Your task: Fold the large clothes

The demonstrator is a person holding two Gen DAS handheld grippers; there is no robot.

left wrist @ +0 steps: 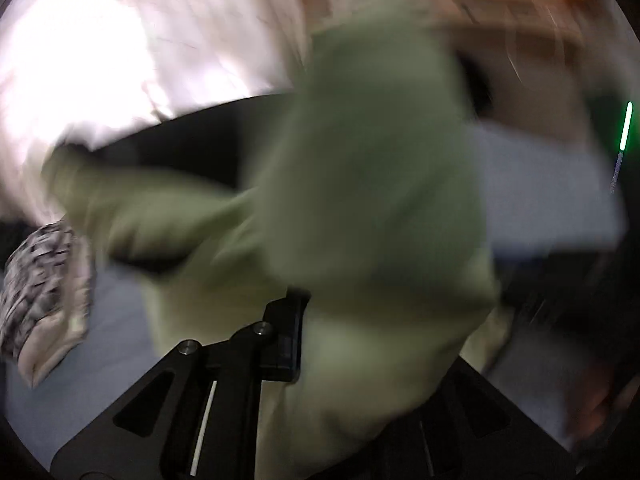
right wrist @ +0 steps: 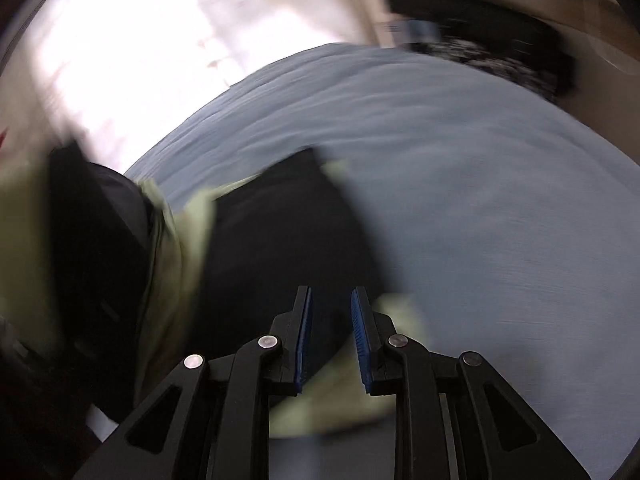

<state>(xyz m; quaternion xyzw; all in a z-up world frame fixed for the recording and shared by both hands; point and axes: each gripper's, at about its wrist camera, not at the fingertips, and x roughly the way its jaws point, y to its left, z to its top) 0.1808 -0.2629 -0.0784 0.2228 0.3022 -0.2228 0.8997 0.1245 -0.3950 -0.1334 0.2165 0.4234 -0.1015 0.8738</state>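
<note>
A pale green garment fills the blurred left wrist view. It hangs up and away from my left gripper, which is shut on it. Its cloth covers the right finger, so only the left finger shows. A sleeve-like part trails to the left over a black cloth. In the right wrist view my right gripper stands open, with a narrow gap between its blue pads and nothing in it. Below it lie a black garment and folds of the green garment on the blue-grey sheet.
A black-and-white patterned cloth lies at the left on the sheet. A dark patterned pile sits at the sheet's far edge. Wooden furniture stands behind. Bright white floor shows beyond the edge.
</note>
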